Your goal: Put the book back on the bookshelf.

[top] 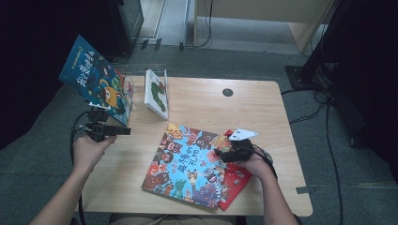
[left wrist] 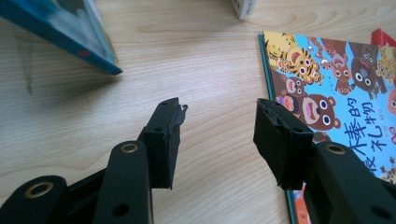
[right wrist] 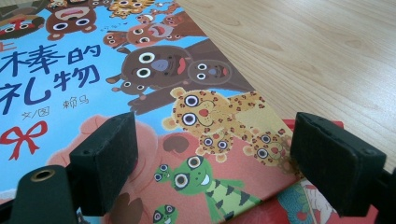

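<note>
Animal book (right wrist: 140, 93) overlaps red book (right wrist: 322, 205) beneath right tool (right wrist: 212, 154).

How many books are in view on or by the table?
4: a blue book propped at the left edge, a white book standing beside it, an animal-cover book lying flat, and a red book under it. Others may be hidden.

Four picture books are sitting around: animal book (top: 185, 165), red book (top: 236, 180), white book (top: 156, 93), blue book (top: 94, 79). Two tools are showing, left tool (top: 123, 131) and right tool (top: 219, 153).
</note>
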The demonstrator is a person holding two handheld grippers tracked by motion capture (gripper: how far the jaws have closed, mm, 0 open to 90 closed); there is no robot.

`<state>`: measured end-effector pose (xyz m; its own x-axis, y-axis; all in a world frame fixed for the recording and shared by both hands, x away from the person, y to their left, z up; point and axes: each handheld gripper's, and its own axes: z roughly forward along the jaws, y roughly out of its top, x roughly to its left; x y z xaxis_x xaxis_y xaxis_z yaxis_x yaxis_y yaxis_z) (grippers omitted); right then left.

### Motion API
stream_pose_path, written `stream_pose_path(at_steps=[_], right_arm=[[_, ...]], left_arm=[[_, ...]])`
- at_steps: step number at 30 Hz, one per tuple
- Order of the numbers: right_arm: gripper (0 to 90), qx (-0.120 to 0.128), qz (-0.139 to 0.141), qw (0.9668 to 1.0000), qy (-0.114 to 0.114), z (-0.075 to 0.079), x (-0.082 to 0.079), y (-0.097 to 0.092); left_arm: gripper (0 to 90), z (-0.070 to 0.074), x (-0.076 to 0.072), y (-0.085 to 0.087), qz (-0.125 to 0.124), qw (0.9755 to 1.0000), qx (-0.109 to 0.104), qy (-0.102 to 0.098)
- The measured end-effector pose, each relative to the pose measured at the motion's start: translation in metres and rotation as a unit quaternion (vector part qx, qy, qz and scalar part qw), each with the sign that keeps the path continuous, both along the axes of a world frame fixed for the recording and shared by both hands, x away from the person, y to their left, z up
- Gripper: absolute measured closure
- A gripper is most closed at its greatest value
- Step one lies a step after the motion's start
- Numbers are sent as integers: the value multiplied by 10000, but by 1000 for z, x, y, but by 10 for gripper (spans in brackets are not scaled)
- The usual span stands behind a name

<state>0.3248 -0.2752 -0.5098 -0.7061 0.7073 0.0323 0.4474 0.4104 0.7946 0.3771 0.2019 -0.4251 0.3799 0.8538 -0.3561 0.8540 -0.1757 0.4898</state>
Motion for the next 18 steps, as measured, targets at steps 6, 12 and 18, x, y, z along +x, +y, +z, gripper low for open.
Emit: stream_pose_path(at_steps=[6, 12, 18], right_arm=[[148, -22, 32, 10000, -23, 0, 2, 1], [149, -22, 37, 10000, -23, 0, 2, 1], [149, -17, 28, 10000, -22, 0, 2, 1]], left_arm=[[512, -10, -1, -6, -51, 9999, -30, -98], [509, -23, 0, -14, -151, 9998, -3, -155], [506, -37, 4, -21, -200, 9995, 63, -227]])
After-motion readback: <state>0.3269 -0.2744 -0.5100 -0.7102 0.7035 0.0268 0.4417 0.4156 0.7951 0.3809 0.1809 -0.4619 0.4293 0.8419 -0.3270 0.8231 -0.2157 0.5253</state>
